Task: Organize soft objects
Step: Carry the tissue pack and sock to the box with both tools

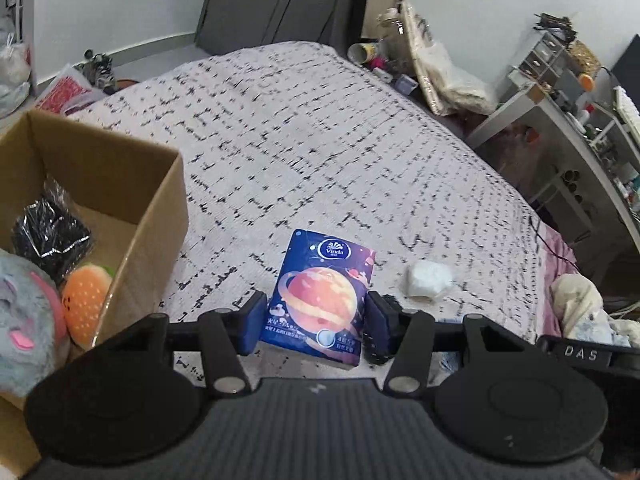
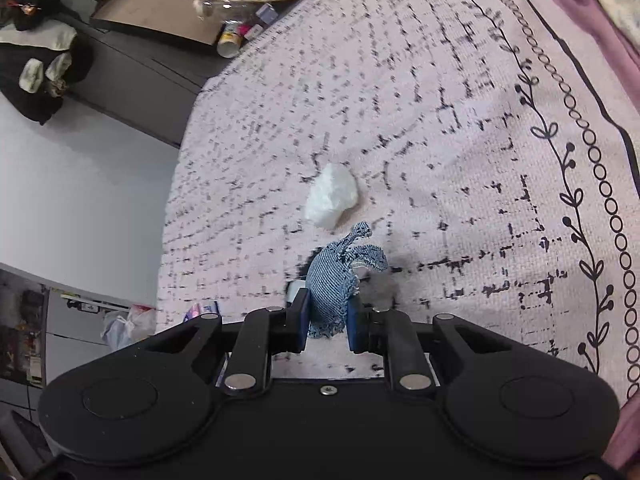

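Cardboard box point(image 1: 152, 208): left of ur left hand-held gripper point(image 1: 316, 326), nearer arm.
L grip: clamped on tissue pack point(image 1: 324, 296), long axis pointing away.
R hand-held gripper point(image 2: 327, 316): clamped on denim pouch point(image 2: 334, 280).

The left gripper point(image 1: 318, 326) clamps a blue Vinda tissue pack point(image 1: 322, 300) (a ringed orange planet printed on it) between its two blue pads, raised over the near edge of the bed point(image 1: 320, 140); a crumpled white tissue wad point(image 1: 428, 282) lies on the patterned bedspread just beside it, toward the right edge; at the bed's left edge stands an open cardboard box point(image 1: 160, 216) holding a black plastic-wrapped bundle point(image 1: 50, 234), an orange burger plush point(image 1: 86, 300) and a grey-and-pink fluffy plush point(image 1: 26, 320).
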Action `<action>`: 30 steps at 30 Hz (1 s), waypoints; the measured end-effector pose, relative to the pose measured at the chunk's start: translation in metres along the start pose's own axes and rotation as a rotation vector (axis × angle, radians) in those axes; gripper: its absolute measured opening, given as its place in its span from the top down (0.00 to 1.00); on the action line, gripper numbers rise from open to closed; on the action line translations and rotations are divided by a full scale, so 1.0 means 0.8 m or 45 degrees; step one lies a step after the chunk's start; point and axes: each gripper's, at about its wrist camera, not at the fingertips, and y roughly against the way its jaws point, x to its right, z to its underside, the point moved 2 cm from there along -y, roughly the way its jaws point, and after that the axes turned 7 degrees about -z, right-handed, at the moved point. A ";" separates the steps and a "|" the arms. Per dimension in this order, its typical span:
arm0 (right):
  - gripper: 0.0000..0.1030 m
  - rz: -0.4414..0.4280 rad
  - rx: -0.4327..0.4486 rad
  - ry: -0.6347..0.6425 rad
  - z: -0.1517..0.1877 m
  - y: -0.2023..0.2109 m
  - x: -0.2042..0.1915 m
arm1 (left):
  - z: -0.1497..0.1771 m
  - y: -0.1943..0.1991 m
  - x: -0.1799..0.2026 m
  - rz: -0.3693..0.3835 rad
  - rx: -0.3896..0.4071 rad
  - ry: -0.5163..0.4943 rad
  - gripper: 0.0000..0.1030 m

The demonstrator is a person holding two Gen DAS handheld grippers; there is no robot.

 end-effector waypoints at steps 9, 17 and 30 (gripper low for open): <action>0.82 -0.050 0.045 0.107 0.018 0.042 -0.026 | 0.000 0.046 0.008 0.034 0.042 -0.035 0.49; 0.82 -0.058 0.080 0.236 0.036 0.067 -0.049 | -0.006 0.096 -0.009 0.033 0.097 -0.029 0.49; 0.82 -0.105 0.084 0.433 0.066 0.079 -0.105 | -0.025 0.154 -0.060 -0.023 0.156 -0.006 0.49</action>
